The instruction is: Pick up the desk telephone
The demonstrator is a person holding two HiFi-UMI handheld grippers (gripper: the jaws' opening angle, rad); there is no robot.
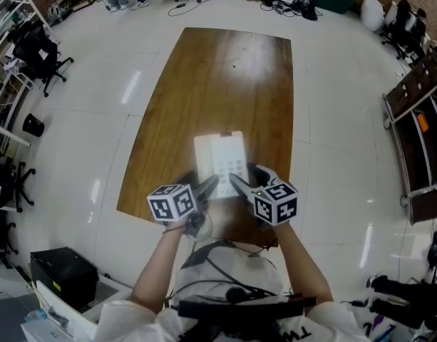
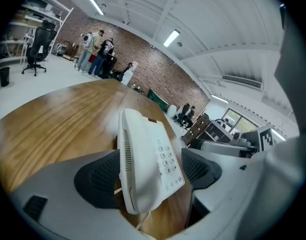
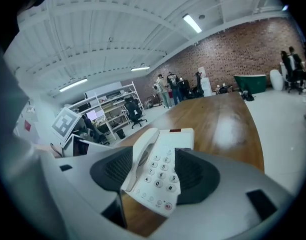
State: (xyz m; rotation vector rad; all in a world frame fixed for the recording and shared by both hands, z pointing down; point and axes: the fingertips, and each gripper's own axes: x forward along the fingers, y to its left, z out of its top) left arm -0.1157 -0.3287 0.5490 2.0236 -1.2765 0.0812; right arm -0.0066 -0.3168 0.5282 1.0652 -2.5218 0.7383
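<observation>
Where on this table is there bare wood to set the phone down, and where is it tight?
The far half of the table, beyond the telephone to the far edge, is bare wood. Bare strips also flank the telephone along both side edges. The near end is crowded: left gripper and right gripper each have the telephone between open jaws.

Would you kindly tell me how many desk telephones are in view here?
1. The desk telephone sits at the near end of the table, between the left gripper and right gripper; none seems hidden.
</observation>
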